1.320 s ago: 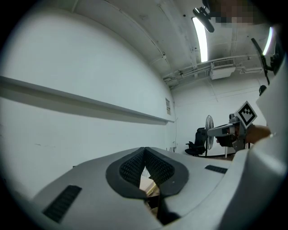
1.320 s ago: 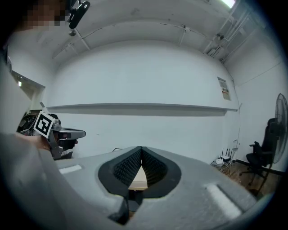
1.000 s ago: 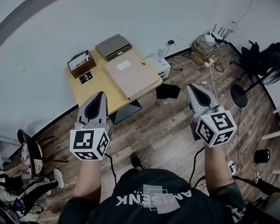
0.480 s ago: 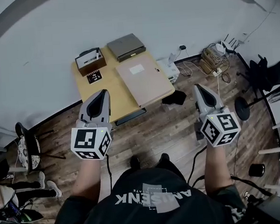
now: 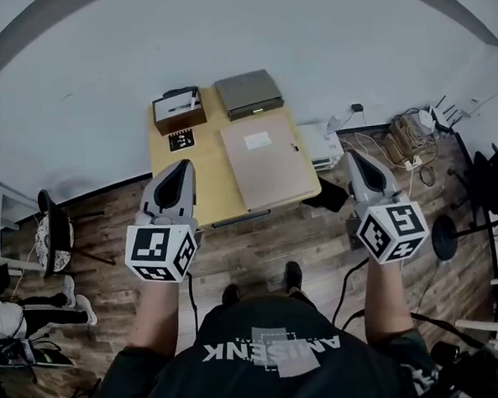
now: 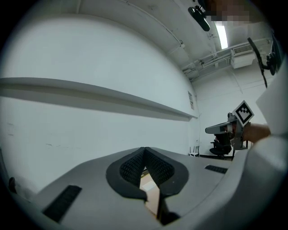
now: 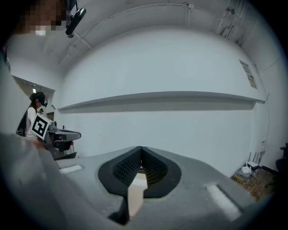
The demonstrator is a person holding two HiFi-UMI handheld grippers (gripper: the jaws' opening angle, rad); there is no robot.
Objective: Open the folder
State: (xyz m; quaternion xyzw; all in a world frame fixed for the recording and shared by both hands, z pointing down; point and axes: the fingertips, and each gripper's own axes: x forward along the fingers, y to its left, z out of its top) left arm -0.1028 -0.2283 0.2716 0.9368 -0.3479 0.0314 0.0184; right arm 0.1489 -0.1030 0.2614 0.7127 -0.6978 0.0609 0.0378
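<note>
The folder [image 5: 268, 161] is lying flat and closed on the yellow worktop [image 5: 169, 161], toward its right side, label patch up, and nothing is touching it. Here's the change: over the last second the worktop has swung from a skewed spot up and left in the head view to sit nearly square and centred ahead, so the person has turned to face it and stepped along the wooden floor [image 5: 260, 244]. Behind the folder sit a brown box [image 5: 179, 111] and a grey case [image 5: 248, 94], both well clear of it. The left gripper [image 5: 177, 166] now hangs over the worktop's near left edge in the head view, and the right gripper [image 5: 356, 158] is off the right corner, with the folder framed between them but apart from both. The fingers [image 6: 128, 168] of each are pressed together with nothing between them; only a sliver of worktop colour shows through the slit. I'd call this the line-up finishing. The opening itself hasn't begun, and the fingers would need to part before they can catch the cover's edge.
</note>
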